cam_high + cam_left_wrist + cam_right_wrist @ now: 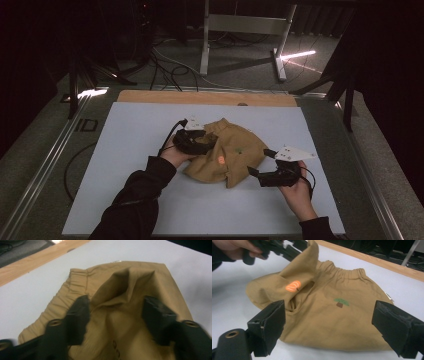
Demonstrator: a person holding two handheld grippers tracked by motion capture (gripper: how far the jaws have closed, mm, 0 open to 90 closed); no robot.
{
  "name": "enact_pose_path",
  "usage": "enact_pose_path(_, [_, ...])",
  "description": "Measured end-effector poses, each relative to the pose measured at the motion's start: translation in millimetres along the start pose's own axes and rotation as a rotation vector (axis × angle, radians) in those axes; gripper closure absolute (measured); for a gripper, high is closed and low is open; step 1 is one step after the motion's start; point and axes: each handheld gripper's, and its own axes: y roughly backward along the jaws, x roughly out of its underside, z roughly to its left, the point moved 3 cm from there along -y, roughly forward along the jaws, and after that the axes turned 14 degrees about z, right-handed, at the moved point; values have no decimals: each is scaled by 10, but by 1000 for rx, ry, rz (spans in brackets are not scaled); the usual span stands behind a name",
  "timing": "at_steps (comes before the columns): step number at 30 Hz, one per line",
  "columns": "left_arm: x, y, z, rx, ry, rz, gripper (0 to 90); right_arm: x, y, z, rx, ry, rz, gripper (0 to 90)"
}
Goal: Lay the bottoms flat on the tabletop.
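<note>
One tan garment, seemingly shorts; two grippers, one each side.

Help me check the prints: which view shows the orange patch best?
Right gripper view: the patch is large and sharp. The high view shows it as a tiny dot; the left gripper view looks at plain cloth.

My left gripper and right gripper: black bodies, grey three-cornered plates, trailing black cables, brass-looking rivets; sleeves apparently black.
</note>
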Motion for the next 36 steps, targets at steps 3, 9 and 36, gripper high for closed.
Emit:
enact_pose_path(3, [33,84,15,3,3,-12,274,4,3,-11,0,-5,1,120])
enact_pose_path(9, [272,453,28,-15,-8,-68,225,-6,28,-10,6,-11,-6,120])
enact_pose_path(36, [1208,188,-218,-94,-118,84,618,-16,59,-19,13,-19,-8,121])
